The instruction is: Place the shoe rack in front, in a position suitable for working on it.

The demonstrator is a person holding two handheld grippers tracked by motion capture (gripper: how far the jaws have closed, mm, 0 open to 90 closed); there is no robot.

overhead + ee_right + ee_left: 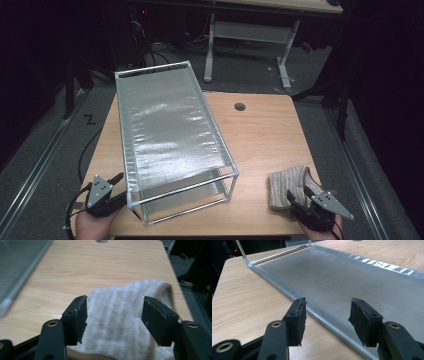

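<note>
Two tongs: both are held wide, with nothing gripped.
Left tongs [327,322]: kept at the near corner of the rack [170,135], probably to steady it.
Right tongs [113,322]: poised over the cloth [125,325], jaws astride it without pressing.
Cloth: left folded on the table [265,135], near the right front edge, well apart from the rack.
Rack: two mesh shelves, nothing seen loaded on either.
</note>
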